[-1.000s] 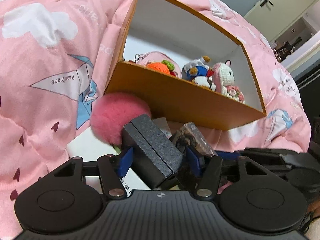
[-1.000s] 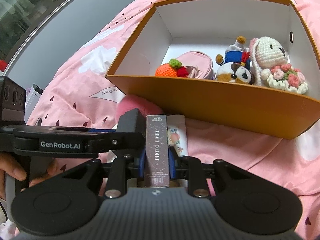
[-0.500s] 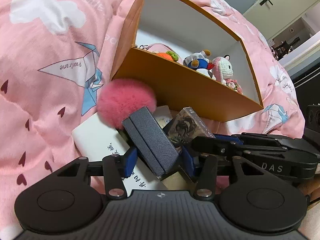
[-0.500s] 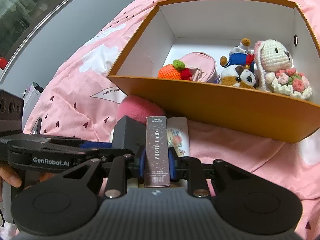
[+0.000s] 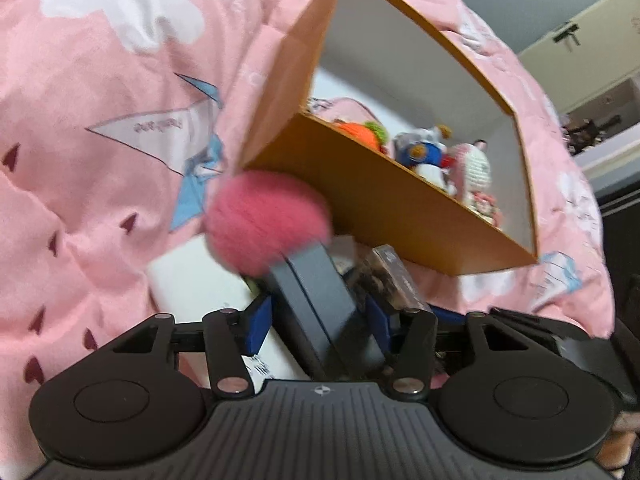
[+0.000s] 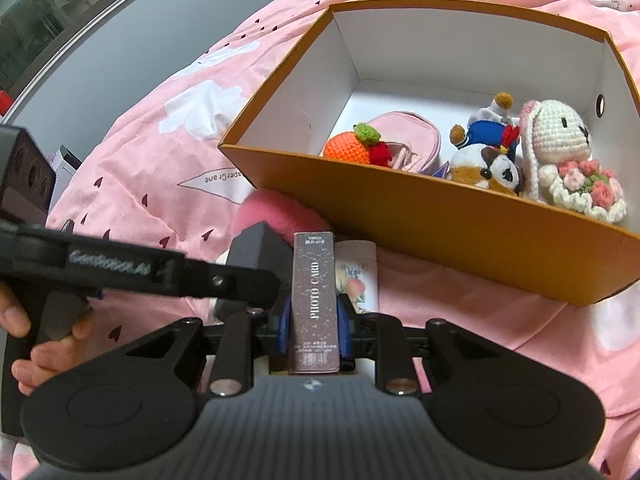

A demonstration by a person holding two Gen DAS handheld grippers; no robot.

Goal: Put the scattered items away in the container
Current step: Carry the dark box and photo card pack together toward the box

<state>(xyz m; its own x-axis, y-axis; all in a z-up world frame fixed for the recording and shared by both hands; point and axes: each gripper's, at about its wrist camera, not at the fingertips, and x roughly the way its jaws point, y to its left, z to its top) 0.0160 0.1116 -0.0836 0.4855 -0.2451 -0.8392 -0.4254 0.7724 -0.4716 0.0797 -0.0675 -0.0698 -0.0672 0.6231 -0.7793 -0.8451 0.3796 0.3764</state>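
An orange cardboard box with white inside lies on the pink bedspread. It holds a crocheted orange, a pink pouch, a small plush and a crocheted bunny. My right gripper is shut on a slim brown "PHOTO CARD" box, just in front of the orange box. My left gripper has a dark grey case tilted between its blue pads. Its jaws are opening slightly and still touch the case. A pink pompom rests against the box's near corner.
Under the left gripper lies a white booklet. A peach-printed card pack lies beside the photo card box. A hand holds the left gripper's handle. Grey wall and furniture stand beyond the bed.
The left jaws have narrowed around the dark grey case and the left view has rolled. The right gripper keeps its hold on the photo card box and has tipped slightly.
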